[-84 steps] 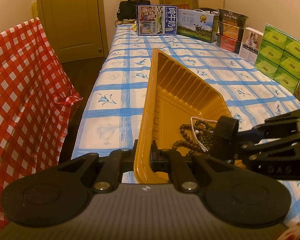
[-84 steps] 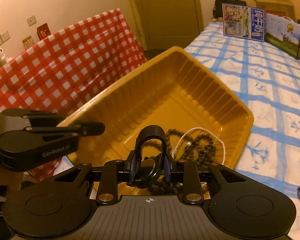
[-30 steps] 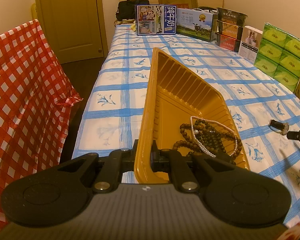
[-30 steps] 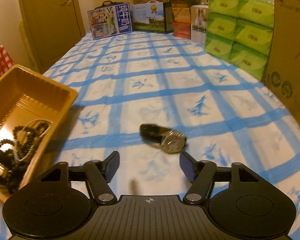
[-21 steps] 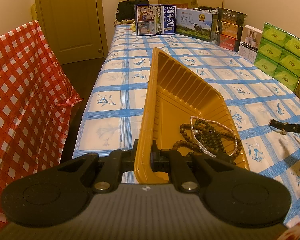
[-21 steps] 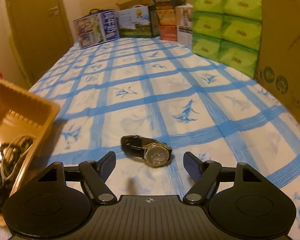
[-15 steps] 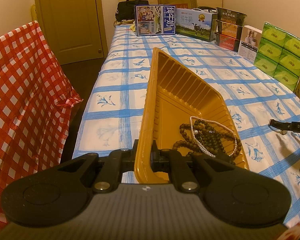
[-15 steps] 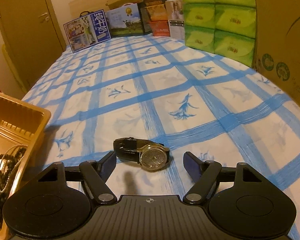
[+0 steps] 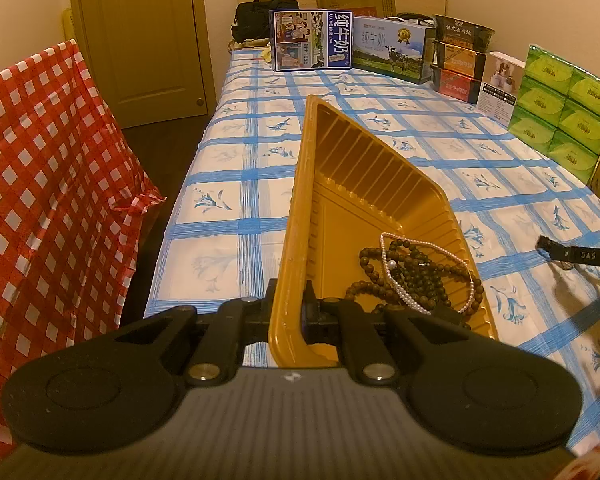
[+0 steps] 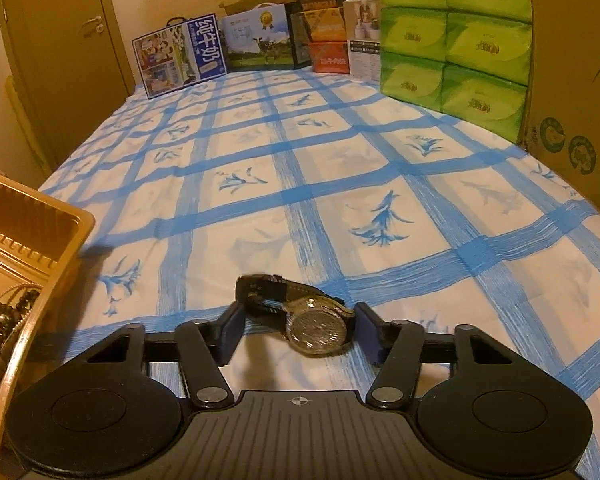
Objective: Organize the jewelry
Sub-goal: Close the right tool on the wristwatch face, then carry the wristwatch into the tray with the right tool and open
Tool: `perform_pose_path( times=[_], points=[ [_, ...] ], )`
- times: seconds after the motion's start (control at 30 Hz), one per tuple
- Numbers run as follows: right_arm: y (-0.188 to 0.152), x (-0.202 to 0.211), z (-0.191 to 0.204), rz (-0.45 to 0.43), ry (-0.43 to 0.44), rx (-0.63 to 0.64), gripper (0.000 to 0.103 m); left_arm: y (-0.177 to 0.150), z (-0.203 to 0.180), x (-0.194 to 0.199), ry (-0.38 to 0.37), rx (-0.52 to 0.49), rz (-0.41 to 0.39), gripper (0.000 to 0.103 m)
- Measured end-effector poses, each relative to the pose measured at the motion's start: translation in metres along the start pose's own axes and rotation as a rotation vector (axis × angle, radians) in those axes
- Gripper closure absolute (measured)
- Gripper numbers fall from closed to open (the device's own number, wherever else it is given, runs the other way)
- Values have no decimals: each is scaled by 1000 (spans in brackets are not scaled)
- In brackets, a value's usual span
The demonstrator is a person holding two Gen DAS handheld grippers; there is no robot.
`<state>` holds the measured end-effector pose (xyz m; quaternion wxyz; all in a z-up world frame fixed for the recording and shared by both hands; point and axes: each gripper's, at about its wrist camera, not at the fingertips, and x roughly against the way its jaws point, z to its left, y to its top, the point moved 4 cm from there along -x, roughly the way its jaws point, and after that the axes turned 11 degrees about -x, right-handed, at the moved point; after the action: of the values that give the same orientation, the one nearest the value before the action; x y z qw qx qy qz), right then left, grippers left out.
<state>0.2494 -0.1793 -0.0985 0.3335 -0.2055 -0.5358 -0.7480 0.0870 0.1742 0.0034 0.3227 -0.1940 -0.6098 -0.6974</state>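
Black tongs point(image 10: 300, 334) nearer wristwatch point(image 10: 318, 326) now

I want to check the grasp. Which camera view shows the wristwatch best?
The right wrist view: the wristwatch lies on the bedsheet between the closing right claw fingers. The left wrist view hides it almost wholly behind that claw's finger.

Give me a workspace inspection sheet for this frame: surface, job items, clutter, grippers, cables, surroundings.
Surface: blue-checked bedsheet.
Job's things: yellow tray holding brown bead strands and a pearl necklace; wristwatch lying on the sheet.
Clutter: milk cartons, green tissue packs, cardboard box.
Grippers: left gripper clamped on the tray's near rim; right gripper closing around the wristwatch, pads not clearly touching.
Cables: nothing seen.
Surroundings: door, red checked cloth.
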Motion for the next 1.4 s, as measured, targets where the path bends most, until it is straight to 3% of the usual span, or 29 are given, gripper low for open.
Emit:
perform_pose_path(
  times=[0.03, 0.2, 0.8, 1.4],
  points=[
    [0, 0, 0, 1, -8, 5, 64, 0, 0, 0, 0, 0, 0, 95],
    [-1, 1, -1, -2, -12, 24, 67, 0, 0, 0, 0, 0, 0, 95],
    [-8, 24, 7, -19, 0, 76, 68, 0, -1, 0, 0, 0, 0, 95],
    [1, 49, 52, -22, 103, 121, 68, 0, -1, 0, 0, -1, 0, 95]
  ],
)
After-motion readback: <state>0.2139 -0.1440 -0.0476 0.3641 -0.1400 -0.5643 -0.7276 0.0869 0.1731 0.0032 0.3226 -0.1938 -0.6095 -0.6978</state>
